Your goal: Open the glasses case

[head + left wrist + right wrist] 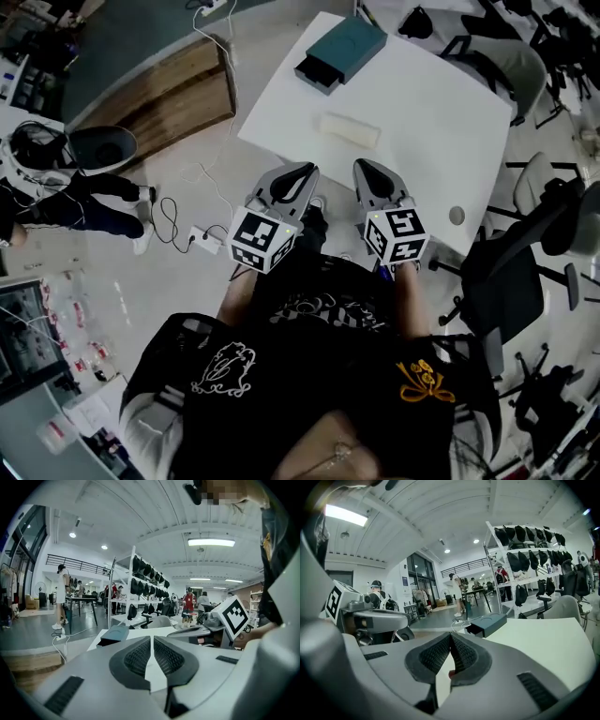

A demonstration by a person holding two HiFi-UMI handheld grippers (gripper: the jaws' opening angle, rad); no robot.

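The glasses case (pixel 350 129) is a pale, whitish oblong lying flat on the white table (pixel 422 112), seen in the head view. Both grippers hover at the table's near edge, short of the case. My left gripper (pixel 305 172) is shut with nothing in it, and its pads meet in the left gripper view (pixel 152 641). My right gripper (pixel 365 169) is also shut and empty (pixel 450 638). The two grippers are side by side and point towards the case. In both gripper views the case is hidden behind the jaws.
A teal box (pixel 343 49) lies at the table's far end (pixel 115 633) (pixel 488 623). Black office chairs (pixel 511 258) stand right of the table. On the floor at left are a power strip with cables (pixel 202 239) and a wooden platform (pixel 178 89). A person (pixel 66 192) sits far left.
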